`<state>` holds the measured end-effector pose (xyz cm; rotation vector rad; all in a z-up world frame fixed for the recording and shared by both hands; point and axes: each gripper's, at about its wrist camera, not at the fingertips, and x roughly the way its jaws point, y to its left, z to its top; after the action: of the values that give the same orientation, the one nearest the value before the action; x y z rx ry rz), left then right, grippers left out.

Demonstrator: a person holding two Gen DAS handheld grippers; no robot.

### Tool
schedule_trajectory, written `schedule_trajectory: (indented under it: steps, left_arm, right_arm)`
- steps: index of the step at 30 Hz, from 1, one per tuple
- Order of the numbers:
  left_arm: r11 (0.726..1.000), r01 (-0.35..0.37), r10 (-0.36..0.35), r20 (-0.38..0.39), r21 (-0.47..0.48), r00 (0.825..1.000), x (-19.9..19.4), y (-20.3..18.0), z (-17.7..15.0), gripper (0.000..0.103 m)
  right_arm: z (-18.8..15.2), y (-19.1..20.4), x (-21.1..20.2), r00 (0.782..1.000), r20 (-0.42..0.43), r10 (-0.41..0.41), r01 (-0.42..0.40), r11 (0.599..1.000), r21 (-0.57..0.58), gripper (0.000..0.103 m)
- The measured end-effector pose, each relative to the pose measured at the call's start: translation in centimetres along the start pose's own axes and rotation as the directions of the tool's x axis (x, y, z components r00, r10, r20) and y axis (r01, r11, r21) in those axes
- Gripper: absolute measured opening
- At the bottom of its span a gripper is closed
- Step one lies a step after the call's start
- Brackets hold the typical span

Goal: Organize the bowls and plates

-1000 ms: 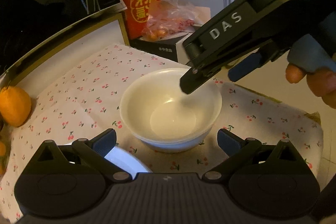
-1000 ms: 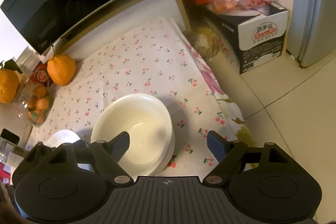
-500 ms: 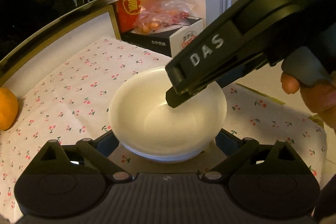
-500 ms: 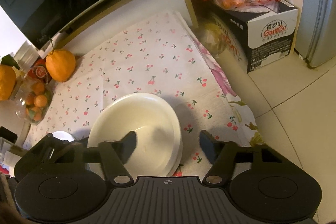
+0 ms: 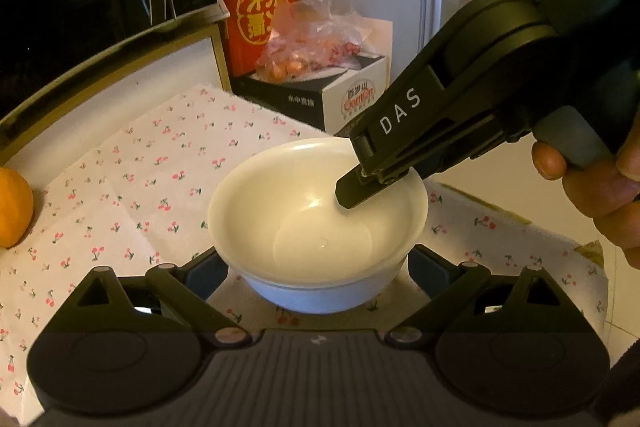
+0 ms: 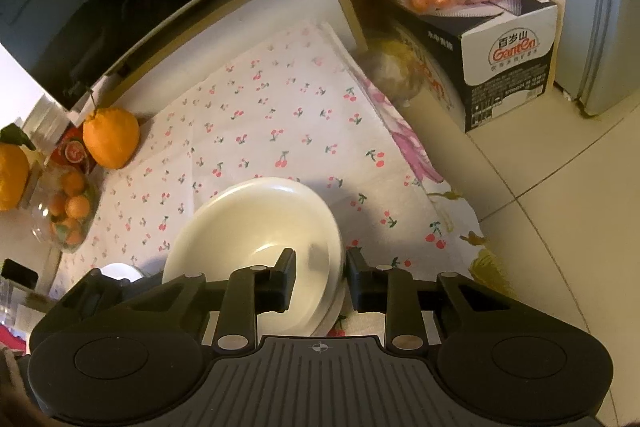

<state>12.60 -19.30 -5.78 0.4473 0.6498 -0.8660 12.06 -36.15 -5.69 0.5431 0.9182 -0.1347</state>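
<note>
1. The bowl [image 5: 316, 223] sat in the lower middle of the left wrist view on the cherry-print cloth [image 5: 132, 179]. In the right wrist view its rim showed doubled at the lower right, so it looked like one bowl nested in another, or a bowl on a plate; I could not tell which.

2. The right gripper [image 6: 320, 281] straddled the bowl's wall at the near right edge, one finger inside and one outside. Its jaws had just been closing on that wall and now looked clenched on it, though actual pad contact was hard to confirm.

3. The left gripper [image 5: 316, 269] was released, its fingers spread wide on either side of the bowl's base at the bottom of the frame, not pressing it.

4. A second white dish [image 6: 118, 271] peeked out at the lower left of the right wrist view, mostly hidden behind the gripper.

5. Progress, as a judgement: stacking seemed partly done, since the bowl already rested in or on another piece. Left to do: lift or shift this stack and gather the other dish.

6. An orange [image 6: 111, 138] and a glass bowl [image 6: 66, 215] of small fruit sat at the left edge of the right wrist view, well apart from the work.
</note>
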Motion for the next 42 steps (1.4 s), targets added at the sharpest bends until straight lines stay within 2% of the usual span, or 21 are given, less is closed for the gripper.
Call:
schedule_trajectory:
  steps: [8,19,23,30,42]
  left_arm:
    - [1.0,-0.011,0.012,0.052,-0.027,0.999,-1.8,0.0,0.4,0.096]
    - [0.995,-0.052,0.062,0.108,-0.089,0.992,-6.7,0.9,0.0,0.095]
    - [0.993,-0.075,0.085,0.104,-0.095,0.991,-8.2,1.8,-0.3,0.095]
    - [0.99,-0.134,0.138,0.07,-0.052,0.988,-10.7,2.7,-1.7,0.095]
    - [0.986,-0.146,0.153,0.094,-0.078,0.984,-11.5,4.3,-6.6,0.095]
  right_arm:
    - [0.2,0.4,-2.1,0.998,0.047,0.032,-0.032,0.999,-0.005,0.026]
    - [-0.4,3.6,-4.9,0.99,0.086,0.11,-0.105,0.993,-0.06,0.026]
    - [-0.9,5.3,-5.5,0.986,0.085,0.144,-0.137,0.987,-0.081,0.026]
    - [-2.4,8.8,-5.7,0.977,0.057,0.204,-0.195,0.971,-0.137,0.026]
    - [-6.6,13.6,-2.9,0.987,0.005,0.159,-0.152,0.953,-0.261,0.026]
